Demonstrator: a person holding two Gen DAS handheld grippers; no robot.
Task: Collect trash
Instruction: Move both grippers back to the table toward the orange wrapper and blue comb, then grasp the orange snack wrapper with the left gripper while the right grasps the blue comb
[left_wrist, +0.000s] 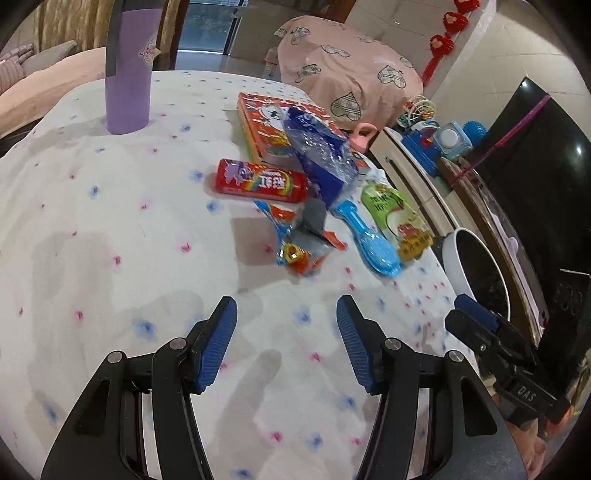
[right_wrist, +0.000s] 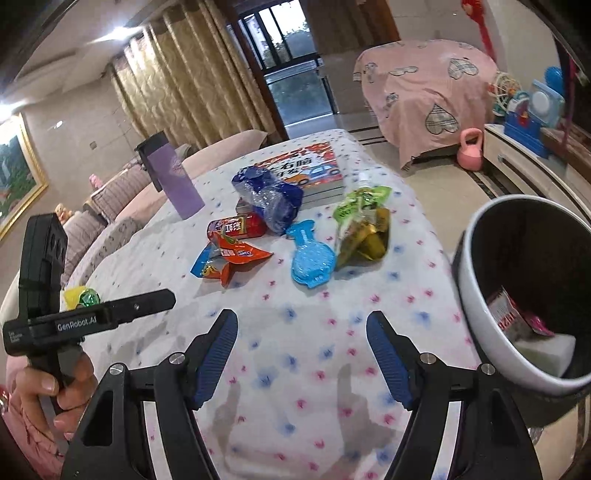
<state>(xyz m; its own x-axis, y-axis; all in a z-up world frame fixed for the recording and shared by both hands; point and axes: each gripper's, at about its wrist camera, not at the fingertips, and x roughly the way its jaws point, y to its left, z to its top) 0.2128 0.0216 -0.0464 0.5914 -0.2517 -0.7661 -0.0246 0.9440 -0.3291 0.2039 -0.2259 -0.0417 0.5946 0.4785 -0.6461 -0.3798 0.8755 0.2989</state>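
Trash lies in a cluster on the flowered tablecloth (left_wrist: 110, 221): a red candy wrapper (left_wrist: 262, 182), a torn orange and blue snack packet (left_wrist: 299, 240), a crumpled blue plastic bag (left_wrist: 321, 151) and a green drink pouch (left_wrist: 395, 218). My left gripper (left_wrist: 286, 306) hovers open over bare cloth, short of the snack packet. My right gripper (right_wrist: 301, 319) is also open with nothing between its fingers, near the table's front edge. To its right stands a white bin (right_wrist: 476, 295) holding a red and white wrapper (right_wrist: 508, 314). A yellow and green wrapper (right_wrist: 79, 297) lies at the left edge.
A blue brush (left_wrist: 369, 236), a red picture book (left_wrist: 264, 122) and a tall purple bottle (left_wrist: 127, 74) share the table. A person's hand (right_wrist: 48, 384) grips the left tool's handle. A cabinet with toys (left_wrist: 424, 147) and a dark screen stand to the right.
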